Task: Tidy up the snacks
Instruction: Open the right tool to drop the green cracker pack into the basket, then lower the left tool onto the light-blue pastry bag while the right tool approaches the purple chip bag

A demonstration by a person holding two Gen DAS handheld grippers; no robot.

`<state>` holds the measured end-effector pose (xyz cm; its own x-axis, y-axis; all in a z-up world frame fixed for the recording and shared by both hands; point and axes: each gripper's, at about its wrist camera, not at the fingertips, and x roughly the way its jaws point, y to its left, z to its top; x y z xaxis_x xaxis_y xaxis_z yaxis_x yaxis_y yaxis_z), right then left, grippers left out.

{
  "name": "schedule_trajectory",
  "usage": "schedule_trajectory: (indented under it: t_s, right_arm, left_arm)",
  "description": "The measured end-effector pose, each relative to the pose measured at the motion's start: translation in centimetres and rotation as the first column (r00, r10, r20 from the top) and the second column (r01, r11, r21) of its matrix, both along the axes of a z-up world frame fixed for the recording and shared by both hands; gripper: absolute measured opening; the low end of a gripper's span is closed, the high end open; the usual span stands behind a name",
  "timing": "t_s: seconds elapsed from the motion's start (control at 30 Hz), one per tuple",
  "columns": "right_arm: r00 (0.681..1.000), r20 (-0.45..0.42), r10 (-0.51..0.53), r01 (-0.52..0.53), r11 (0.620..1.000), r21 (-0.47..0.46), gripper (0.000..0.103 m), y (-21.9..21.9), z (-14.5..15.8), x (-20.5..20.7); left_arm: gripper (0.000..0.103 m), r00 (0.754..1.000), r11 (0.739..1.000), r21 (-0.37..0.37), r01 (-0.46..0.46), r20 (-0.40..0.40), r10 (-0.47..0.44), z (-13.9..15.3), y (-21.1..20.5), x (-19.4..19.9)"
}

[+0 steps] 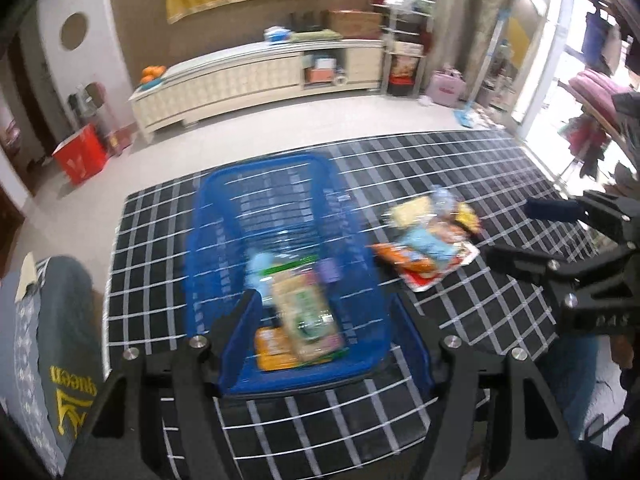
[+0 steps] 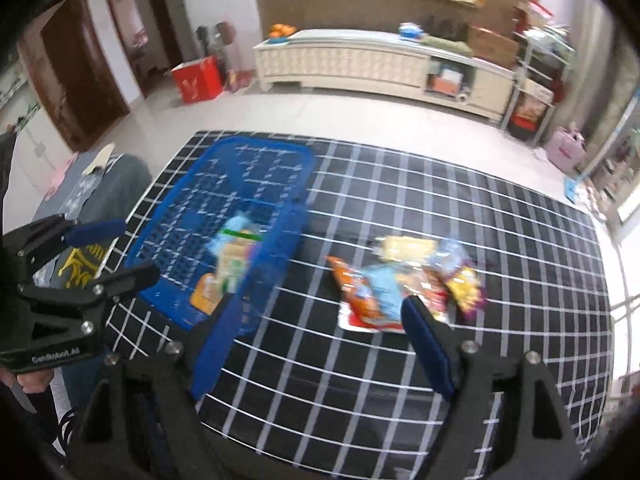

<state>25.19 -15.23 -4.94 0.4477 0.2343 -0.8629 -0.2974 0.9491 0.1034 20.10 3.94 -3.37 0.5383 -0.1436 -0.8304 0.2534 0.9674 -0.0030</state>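
On the black table with its white grid cloth point(image 2: 360, 380), a loose heap of bright foil snack packets point(image 2: 404, 280) lies right of the blue slotted plastic basket point(image 1: 224, 248), which already holds several packets. Right claw point(image 2: 320, 352): wide, empty, above the near edge of the heap. Left claw point(image 1: 332, 344): partly open, empty, over the basket. Recommendation: take one top packet by a flat edge, lift it clear of the basket rim, and release it low.

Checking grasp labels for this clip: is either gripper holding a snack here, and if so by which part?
Nothing is held. The left gripper and right gripper are both open and empty above the table.
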Motion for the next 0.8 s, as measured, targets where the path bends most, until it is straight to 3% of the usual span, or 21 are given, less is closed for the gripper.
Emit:
schedule_trajectory:
  t_s: [0.37, 0.8]
  right_arm:
    - [0.995, -0.002, -0.1, 0.1, 0.995, 0.004, 0.085, -8.9, -1.1, -1.6]
    - [0.989, -0.064, -0.131, 0.131, 0.991, -0.002, 0.085, -14.3, -6.4, -0.6]
  left_arm:
    - [0.064, 0.996, 0.996, 0.024, 0.087, -0.021, -0.087, -0.9, -9.6, 0.3]
    - [0.064, 0.985, 0.985, 0.092, 0.144, -0.111, -0.134, -6.3, -16.7, 3.3]
